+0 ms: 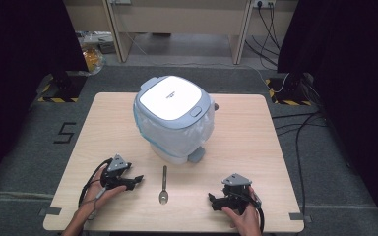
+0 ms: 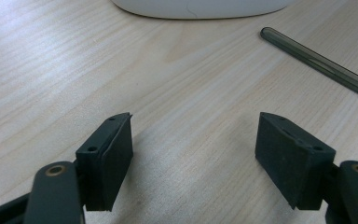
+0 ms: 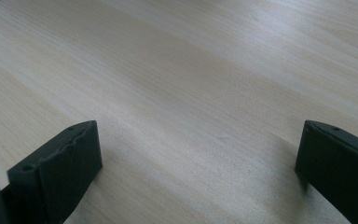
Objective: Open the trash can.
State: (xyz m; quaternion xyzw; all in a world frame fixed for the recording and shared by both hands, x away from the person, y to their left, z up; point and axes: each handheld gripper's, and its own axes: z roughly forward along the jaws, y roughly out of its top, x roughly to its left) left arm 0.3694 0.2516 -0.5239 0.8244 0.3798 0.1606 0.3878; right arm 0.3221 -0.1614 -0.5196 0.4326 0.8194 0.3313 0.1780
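A pale wooden rectangular table (image 1: 256,142) fills the middle of the high view, its grain running in fine light streaks, on a grey carpeted floor.

At the far centre of the table stands a squat white bin with a blue-grey rim, flat white lid and clear plastic liner (image 1: 173,117). The lid is closed and glares bright, a small oval button sits at its near right corner, the liner bulges crinkled below the rim, and a grey pedal sticks out at the base. In the left gripper view its rounded white base (image 2: 200,8) shows at the top edge.

The left gripper (image 1: 139,179) rests on the near left of the table in the person's left hand (image 1: 94,196), pointing right toward the spoon; its jaws stand apart over bare wood with nothing between them. The right gripper (image 1: 210,198) rests on the near right in the right hand (image 1: 246,216), pointing left, jaws wide apart and holding nothing.

Between the two grippers, just in front of the bin, lies a slim dark metal spoon (image 1: 164,185), handle toward the bin and shiny bowl toward the person, flat on the table and apart from both grippers. Its smooth, dark, glossy handle (image 2: 319,63) crosses the upper right of the left gripper view.
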